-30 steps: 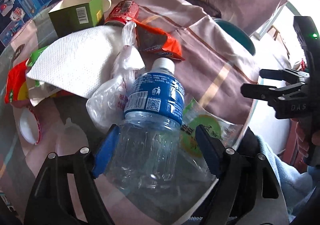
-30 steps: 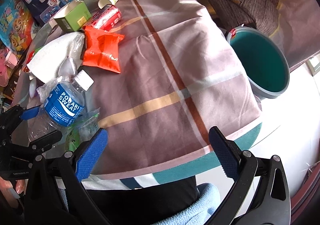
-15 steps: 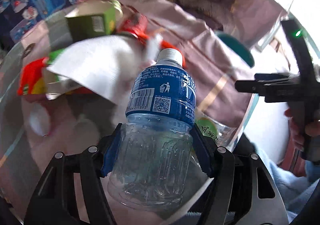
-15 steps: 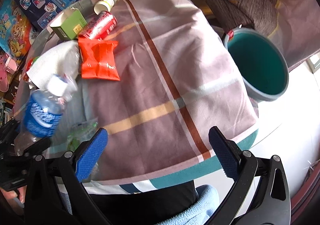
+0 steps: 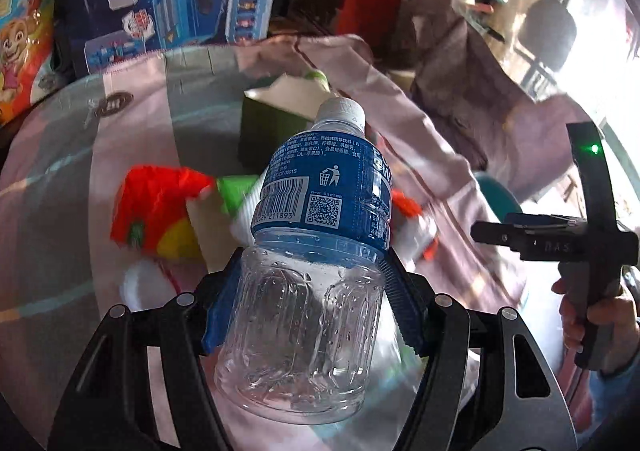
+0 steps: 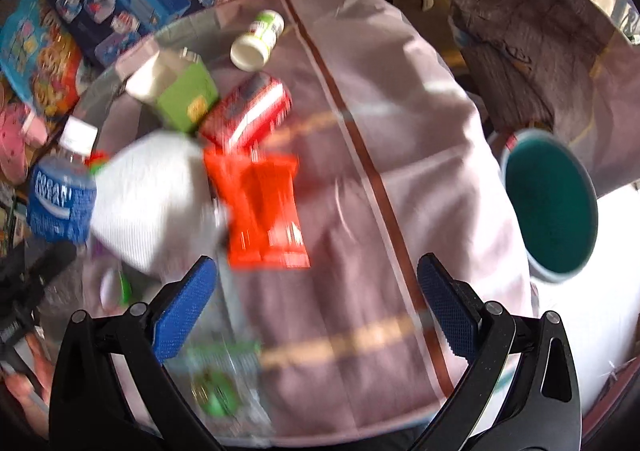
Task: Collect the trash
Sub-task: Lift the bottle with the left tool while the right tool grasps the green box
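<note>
My left gripper (image 5: 308,315) lifts the empty bottle (image 5: 316,251), clenched at its waist, clear of the tabletop (image 6: 400,131) litter; my right gripper (image 6: 316,311) hangs released, fingers spread, the teal bin (image 6: 552,203) waiting off the right edge.

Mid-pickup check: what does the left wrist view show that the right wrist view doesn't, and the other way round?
Only the left wrist view shows the left gripper shut on the bottle's clear lower body, plus the barcode on its label.

Only the right wrist view shows the red can, the small white container, the whole teal bin and the right gripper open and empty.

Both show the bottle, the green box, the orange wrapper and the tablecloth.
</note>
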